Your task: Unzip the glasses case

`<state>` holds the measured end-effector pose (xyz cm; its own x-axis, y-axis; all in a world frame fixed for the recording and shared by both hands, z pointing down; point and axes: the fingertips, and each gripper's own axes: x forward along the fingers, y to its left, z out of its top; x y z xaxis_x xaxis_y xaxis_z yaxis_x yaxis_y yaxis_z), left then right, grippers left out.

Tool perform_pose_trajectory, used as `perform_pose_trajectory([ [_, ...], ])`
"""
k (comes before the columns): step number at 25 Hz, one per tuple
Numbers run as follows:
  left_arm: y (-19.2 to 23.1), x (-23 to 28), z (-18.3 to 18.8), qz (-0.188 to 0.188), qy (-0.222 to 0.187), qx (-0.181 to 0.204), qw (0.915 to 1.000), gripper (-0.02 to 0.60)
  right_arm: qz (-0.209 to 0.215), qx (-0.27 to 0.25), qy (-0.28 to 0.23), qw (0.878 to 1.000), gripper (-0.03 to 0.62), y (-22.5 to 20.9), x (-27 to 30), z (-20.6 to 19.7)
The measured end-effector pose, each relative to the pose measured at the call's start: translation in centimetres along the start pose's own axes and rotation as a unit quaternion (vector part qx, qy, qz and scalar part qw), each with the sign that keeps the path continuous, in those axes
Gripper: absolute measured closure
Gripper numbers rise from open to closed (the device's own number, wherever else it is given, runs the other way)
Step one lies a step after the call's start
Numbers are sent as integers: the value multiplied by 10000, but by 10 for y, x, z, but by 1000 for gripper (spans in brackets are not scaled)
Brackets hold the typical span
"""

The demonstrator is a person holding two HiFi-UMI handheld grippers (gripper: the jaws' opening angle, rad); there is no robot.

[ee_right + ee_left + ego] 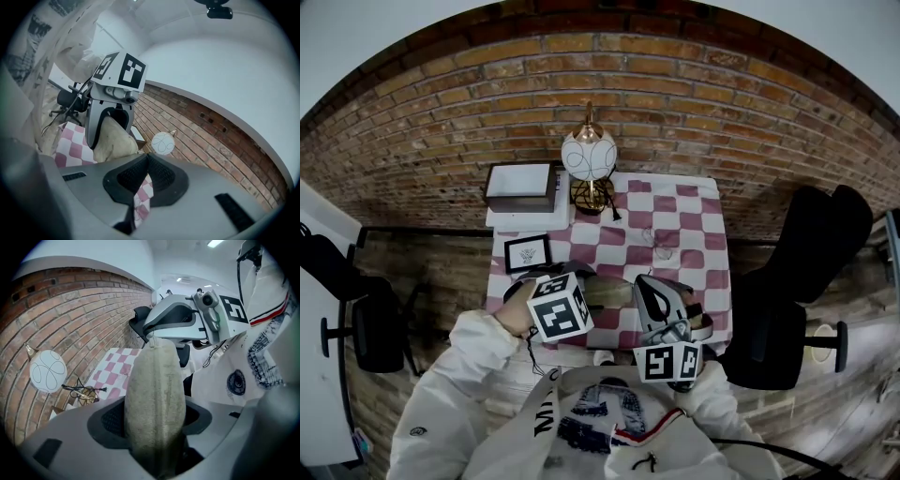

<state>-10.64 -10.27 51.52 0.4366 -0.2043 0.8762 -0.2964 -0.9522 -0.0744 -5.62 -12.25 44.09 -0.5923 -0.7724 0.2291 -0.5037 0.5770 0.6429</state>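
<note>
A beige fabric glasses case stands on end between the jaws of my left gripper, which is shut on its lower half. The case's seam faces the left gripper view's camera. In that view my right gripper reaches in from the right, and its closed tips touch the case's top end. The right gripper view shows the right gripper shut, tips right beside a corner of the case. Whether a zipper pull is pinched between them is hidden. Both grippers hover over the near edge of the table.
The small table has a red and white checked cloth. On it are a globe lamp, a framed picture, a stack of books and a pair of glasses. Black chairs stand at right and left. A brick wall is behind.
</note>
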Motion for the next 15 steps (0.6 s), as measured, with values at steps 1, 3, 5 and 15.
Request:
perform_pose_trajectory([
  [1,0,0,-2,5,57,1,10000,291,8,-52,15,10000,578,1,1,0],
  [3,1,2,-4,20,163,9,9999,290,17,-138,45,9999,579,3,2,0],
  [5,1,4,-6,20,237,15,9997,291,15,-219,80,9997,577,5,3,-1],
  [15,3,16,-13,-19,736,189,9971,291,60,-997,301,9945,579,16,8,-7],
])
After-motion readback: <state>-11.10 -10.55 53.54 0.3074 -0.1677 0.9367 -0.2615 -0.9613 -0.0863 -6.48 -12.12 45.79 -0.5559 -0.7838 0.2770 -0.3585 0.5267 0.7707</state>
